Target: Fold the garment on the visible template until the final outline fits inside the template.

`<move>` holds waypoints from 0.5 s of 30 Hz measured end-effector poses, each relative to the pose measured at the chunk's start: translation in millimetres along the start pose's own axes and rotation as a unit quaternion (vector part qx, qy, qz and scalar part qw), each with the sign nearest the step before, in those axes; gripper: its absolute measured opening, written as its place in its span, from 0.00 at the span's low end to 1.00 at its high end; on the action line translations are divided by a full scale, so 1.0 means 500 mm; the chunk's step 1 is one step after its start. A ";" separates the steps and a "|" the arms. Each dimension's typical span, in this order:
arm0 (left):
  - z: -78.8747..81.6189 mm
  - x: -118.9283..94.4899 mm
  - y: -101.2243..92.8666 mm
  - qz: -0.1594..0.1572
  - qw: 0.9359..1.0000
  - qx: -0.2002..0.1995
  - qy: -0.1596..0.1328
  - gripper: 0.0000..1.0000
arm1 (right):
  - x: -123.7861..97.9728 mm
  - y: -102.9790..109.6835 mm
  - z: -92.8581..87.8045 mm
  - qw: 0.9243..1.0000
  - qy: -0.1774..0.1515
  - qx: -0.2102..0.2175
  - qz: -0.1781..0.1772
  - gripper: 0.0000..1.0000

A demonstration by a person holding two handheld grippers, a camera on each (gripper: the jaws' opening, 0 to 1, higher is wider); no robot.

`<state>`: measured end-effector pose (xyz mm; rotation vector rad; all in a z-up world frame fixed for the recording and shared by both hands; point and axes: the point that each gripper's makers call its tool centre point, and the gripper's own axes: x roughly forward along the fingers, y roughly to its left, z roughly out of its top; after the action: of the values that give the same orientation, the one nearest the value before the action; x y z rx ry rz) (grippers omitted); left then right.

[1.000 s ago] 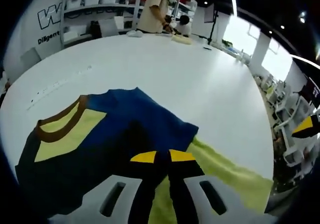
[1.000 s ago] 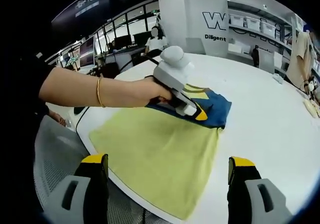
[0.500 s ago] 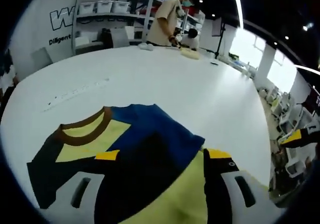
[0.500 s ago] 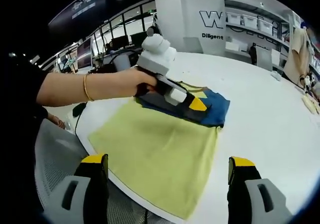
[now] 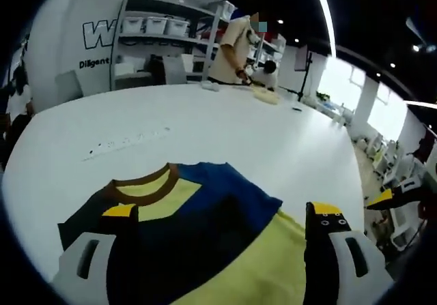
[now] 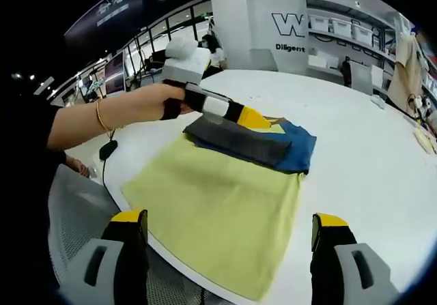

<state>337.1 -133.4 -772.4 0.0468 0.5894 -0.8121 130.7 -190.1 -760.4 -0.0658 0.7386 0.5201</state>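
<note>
A: What has changed on the white round table (image 6: 382, 162)?

B: The left gripper (image 6: 232, 114) has let go. A second ago its jaws were closed on the dark fold; now they stand wide apart and it is lifted above the T-shirt (image 6: 218, 189), no longer touching it.

A: So this fold is finished?

B: I think yes. The blue sleeve part (image 5: 212, 196) now lies flat across the yellow body, just below the brown ribbed collar (image 5: 140, 182). I cannot make out any template outline, so whether the shape fits is not sure.

A: And the right gripper (image 6: 229, 240)?

B: Jaws wide, empty, near the hem at the table edge. The cloth looks soft, thin, a little creased.
</note>
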 end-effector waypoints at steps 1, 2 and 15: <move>-0.001 -0.004 0.003 0.001 1.000 0.001 0.002 0.99 | 0.001 0.003 0.001 1.000 0.000 -0.001 0.001 0.99; -0.004 -0.012 0.007 0.002 1.000 -0.001 0.008 0.99 | 0.003 0.008 0.002 1.000 -0.001 -0.002 0.004 0.99; -0.052 -0.085 0.131 0.062 0.997 -0.047 0.014 0.95 | 0.018 0.022 0.006 1.000 0.003 -0.010 0.014 0.99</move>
<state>347.3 -52.5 -784.2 0.0093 0.6439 -0.6638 133.1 -176.0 -762.9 -0.0757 0.7408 0.5552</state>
